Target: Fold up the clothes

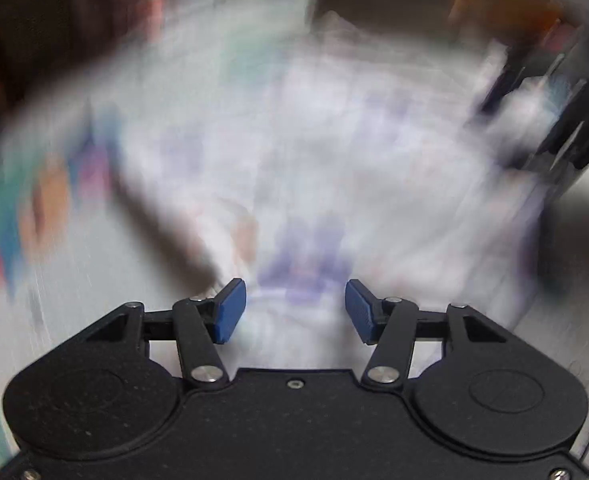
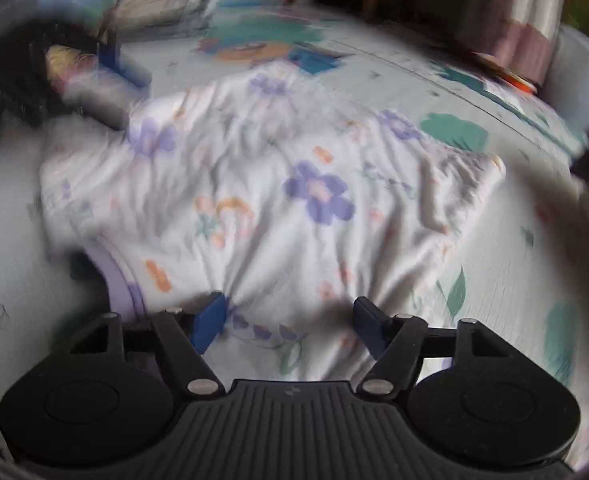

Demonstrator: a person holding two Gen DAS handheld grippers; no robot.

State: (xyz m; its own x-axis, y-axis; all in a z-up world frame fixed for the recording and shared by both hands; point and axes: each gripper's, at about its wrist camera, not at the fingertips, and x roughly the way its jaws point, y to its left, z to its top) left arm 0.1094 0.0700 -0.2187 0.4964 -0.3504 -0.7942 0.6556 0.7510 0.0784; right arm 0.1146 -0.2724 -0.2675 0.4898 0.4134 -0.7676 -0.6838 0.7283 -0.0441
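A: Left wrist view?
B: Heavily blurred. The left gripper (image 1: pixel 295 311) is spread, gripping nothing, above a white flowered garment (image 1: pixel 314 184) on a patterned sheet (image 1: pixel 54 280).
A: Right wrist view?
B: The right gripper (image 2: pixel 290 325) is spread over the garment's (image 2: pixel 278 200) near edge. It lies rumpled; fold stage unclear.

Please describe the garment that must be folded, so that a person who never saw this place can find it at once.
Look at the pale bedsheet with teal and orange shapes. In its middle lies a crumpled white garment, before the open right gripper. Only it carries purple flowers and a lilac trim.
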